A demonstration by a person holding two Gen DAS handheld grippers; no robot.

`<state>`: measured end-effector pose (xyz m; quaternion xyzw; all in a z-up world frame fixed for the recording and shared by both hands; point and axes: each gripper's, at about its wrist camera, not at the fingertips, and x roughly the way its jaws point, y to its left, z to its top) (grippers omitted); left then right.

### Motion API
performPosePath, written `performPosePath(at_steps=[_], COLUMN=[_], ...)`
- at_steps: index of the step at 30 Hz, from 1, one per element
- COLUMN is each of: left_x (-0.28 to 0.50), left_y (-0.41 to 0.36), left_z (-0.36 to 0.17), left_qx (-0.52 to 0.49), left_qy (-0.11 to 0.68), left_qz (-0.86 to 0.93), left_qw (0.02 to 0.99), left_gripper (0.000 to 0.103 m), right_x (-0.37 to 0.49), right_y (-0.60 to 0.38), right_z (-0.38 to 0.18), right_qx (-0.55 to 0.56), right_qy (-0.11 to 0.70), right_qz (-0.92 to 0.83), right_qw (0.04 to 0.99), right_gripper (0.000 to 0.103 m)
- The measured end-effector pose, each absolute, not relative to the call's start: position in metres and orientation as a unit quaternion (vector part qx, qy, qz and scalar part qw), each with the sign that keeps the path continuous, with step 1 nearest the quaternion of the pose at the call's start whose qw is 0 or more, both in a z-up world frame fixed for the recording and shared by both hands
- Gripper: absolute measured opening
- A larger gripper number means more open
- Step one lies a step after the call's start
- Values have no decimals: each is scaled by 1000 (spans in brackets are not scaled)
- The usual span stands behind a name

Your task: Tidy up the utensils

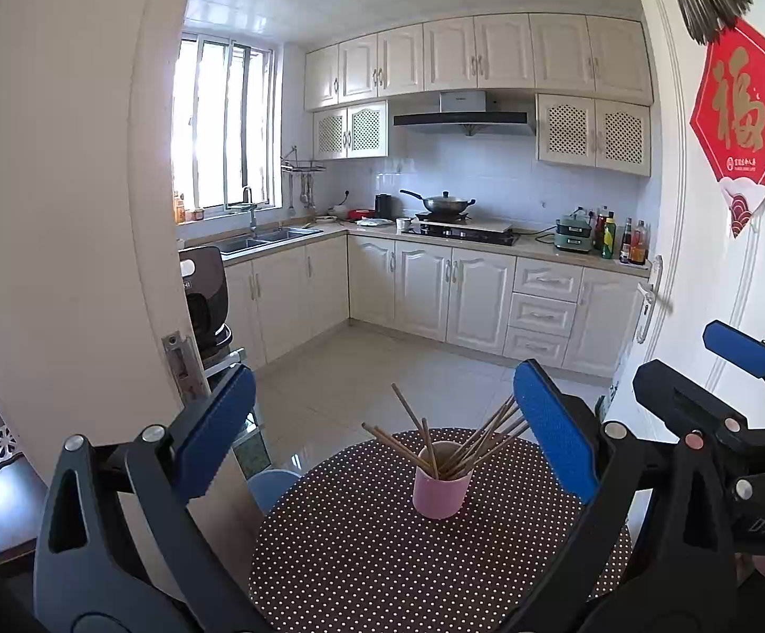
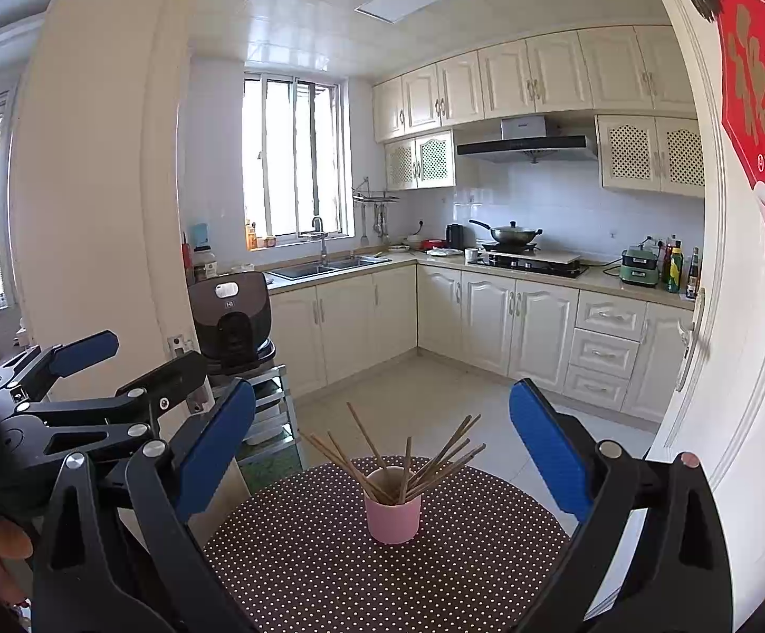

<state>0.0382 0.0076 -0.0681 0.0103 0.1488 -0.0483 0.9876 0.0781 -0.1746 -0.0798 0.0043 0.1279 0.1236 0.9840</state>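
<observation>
Both views are taken from just above the dotted table (image 1: 361,554), facing the kitchen. The pink cup (image 1: 441,490) is shared, near.

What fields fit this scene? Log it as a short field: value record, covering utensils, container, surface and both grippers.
utensils: chopsticks, splayed, standing in the cup
container: pink cup, upright
surface: round polka-dot table; cup stands on it
left gripper: open, holding nothing, above the table, apart from the cup
right gripper: open, holding nothing, apart from the cup
loose utensils on table: none in view
</observation>
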Motion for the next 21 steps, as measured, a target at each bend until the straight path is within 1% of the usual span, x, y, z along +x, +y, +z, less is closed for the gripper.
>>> performPosePath(at_steps=[21], left_x=[39], left_y=[8], left_z=[-68], left_qx=[10], left_qy=[148], left_qz=[-47], left_qw=[988], left_gripper=[96], right_x=[79], right_y=[-176], right_z=[-81], right_qx=[6], right_qy=[131], right_qz=[124], right_qw=[984], right_gripper=[94])
